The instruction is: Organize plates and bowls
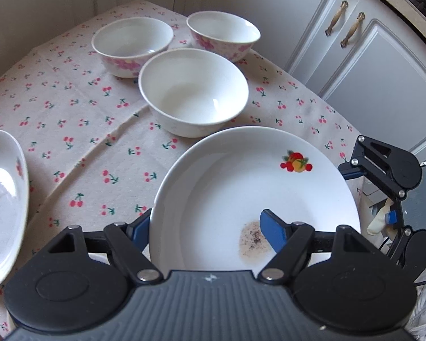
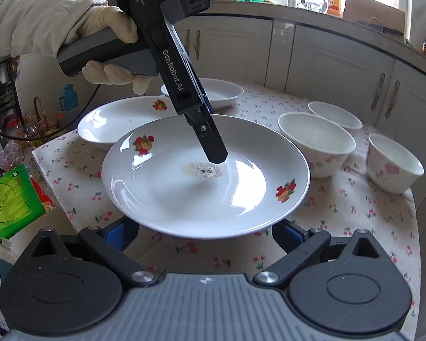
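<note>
Above the cherry-print tablecloth (image 2: 340, 210), the left gripper (image 1: 207, 228) pinches the white fruit-decorated ceramic plate (image 2: 204, 176) by one rim; slip risk; the right gripper (image 2: 204, 233) waits open underneath.

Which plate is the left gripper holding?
On the cherry-print tablecloth, look at the near edge in front of the three bowls. The left gripper clamps the rim of the plate there. It alone has a speckled brown stain in its middle.

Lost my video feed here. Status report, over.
Left gripper clamped on fruit-print plate rim, plate lifted off the tablecloth. Right gripper open beneath it. Second plate behind; three bowls aside.
</note>
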The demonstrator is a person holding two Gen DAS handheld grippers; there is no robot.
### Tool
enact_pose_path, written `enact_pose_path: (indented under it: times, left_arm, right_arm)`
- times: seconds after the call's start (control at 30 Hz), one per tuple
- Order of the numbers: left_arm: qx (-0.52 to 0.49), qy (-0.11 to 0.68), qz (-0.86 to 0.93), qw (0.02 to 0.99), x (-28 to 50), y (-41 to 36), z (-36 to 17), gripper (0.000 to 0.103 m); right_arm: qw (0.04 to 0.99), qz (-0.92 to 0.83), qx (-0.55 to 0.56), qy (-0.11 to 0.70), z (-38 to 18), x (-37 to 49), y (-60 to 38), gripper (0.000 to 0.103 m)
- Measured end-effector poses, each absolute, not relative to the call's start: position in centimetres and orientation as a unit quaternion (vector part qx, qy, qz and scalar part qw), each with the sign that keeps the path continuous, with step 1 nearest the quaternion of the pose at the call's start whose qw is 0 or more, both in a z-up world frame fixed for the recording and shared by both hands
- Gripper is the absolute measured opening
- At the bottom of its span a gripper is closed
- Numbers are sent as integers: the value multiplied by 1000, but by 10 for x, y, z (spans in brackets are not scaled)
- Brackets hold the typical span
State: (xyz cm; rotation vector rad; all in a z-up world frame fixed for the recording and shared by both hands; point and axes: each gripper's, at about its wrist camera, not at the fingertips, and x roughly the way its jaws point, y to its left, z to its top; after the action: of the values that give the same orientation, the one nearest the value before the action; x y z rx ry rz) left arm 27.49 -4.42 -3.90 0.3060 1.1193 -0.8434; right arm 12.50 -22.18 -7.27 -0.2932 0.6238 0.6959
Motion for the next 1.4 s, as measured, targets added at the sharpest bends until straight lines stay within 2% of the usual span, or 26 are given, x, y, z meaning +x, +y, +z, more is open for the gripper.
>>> enact_pose_path:
  times: [0.47,0.8,1.4]
  left_arm:
    - [113,498,-339,790,269,25,-17,77]
    - [76,507,-290,808,268,89,-29,77]
    - [44,513,-295,805,275,114,-57,78]
  right_arm:
    - [867,383,-151,281,-54,145,-176,102]
    - [842,429,-154,288,-60,166,-124,102]
    - [833,412,-193,315,-58,165,-88,102]
